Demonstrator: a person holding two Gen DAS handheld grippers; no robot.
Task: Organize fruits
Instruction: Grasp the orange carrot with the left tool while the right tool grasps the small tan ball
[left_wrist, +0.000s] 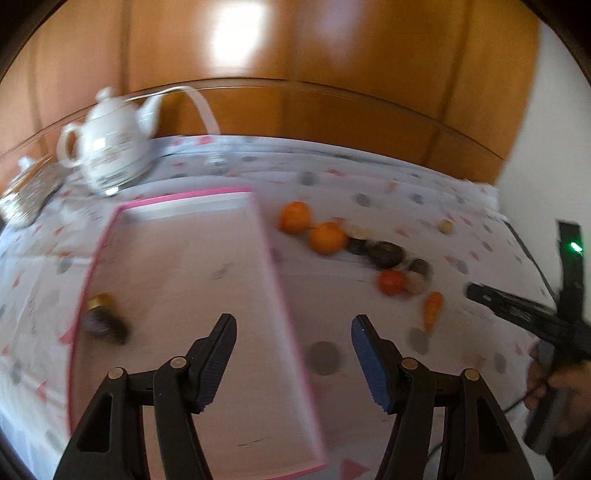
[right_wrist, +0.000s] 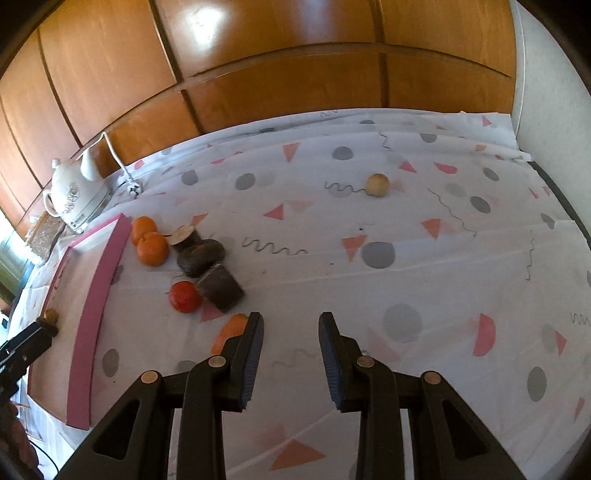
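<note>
A glossy orange-brown wooden wall (right_wrist: 280, 74) backs a table spread with a thin white cloth (right_wrist: 369, 280) printed with grey dots, pink triangles and dark squiggles, creased in long folds near the wall. On its left lies one shallow rectangular tray (left_wrist: 280, 295) with a pale flat floor and a low pink rim; inside it, by the left edge, sits a single small item with a brassy top and a dark fuzzy end (left_wrist: 105, 319), too blurred to name. Just right of the tray the fruit is bunched together: two round, matte oranges (right_wrist: 149, 243) touching each other, one smooth red tomato-like fruit (right_wrist: 185, 296), three dark, rough-skinned pieces (right_wrist: 201, 258), one of them showing a pale cut face, and one tapered orange carrot-like piece (right_wrist: 229, 330) nearest the right gripper. One small tan ball-shaped fruit (right_wrist: 378, 185) sits well apart, toward the wall. A white glazed ceramic teapot (left_wrist: 110, 147) with a curved spout stands beyond the tray. The left gripper (left_wrist: 293, 360) hangs over the tray's right rim, its ribbed blue-black pads wide apart and gripping nothing; the right gripper (right_wrist: 291, 356) is likewise spread and bare, above plain cloth.
</note>
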